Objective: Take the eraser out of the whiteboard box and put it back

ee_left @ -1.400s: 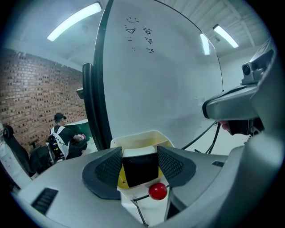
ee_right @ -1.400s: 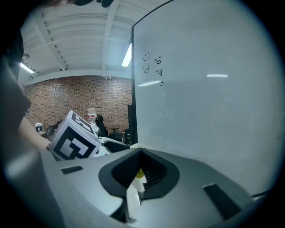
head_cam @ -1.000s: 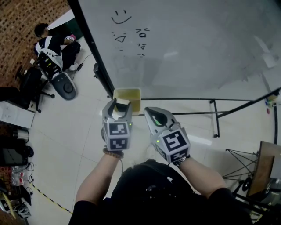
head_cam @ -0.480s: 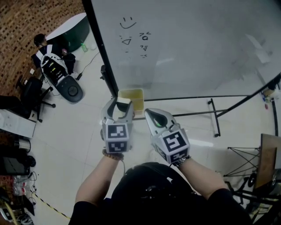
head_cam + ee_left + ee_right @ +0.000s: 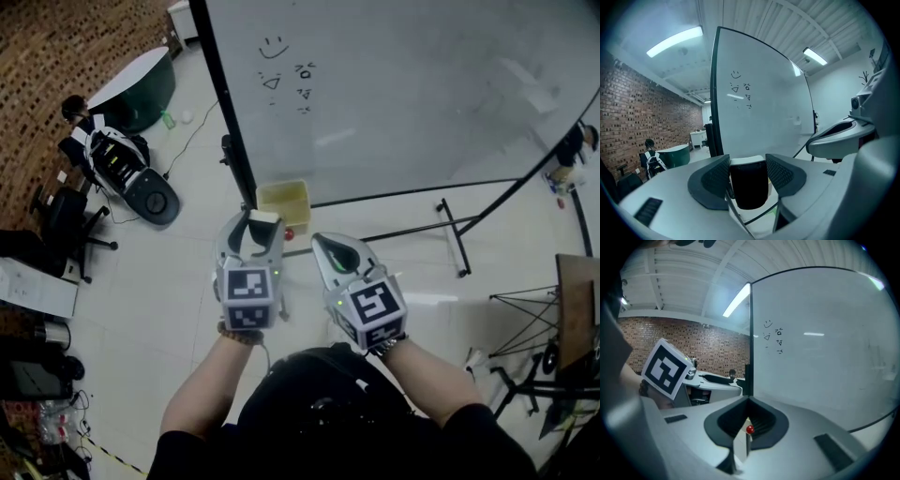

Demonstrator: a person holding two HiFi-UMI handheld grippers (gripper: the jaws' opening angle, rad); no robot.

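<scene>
Black, white-capped eraser (image 5: 748, 185) between textured fingers (image 5: 715, 176)

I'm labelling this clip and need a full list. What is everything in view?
whiteboard: one, white, on a black stand, small sketches at upper left
box: one, yellow, at the whiteboard's lower left corner
eraser: one, white and black, between the left tool's jaws
small round thing: one, red, just below the box in the head view
seated person: one, dark clothes, by the brick wall at far left
left tool: one, grey, shut on the eraser
right tool: one, grey, shut, empty
</scene>
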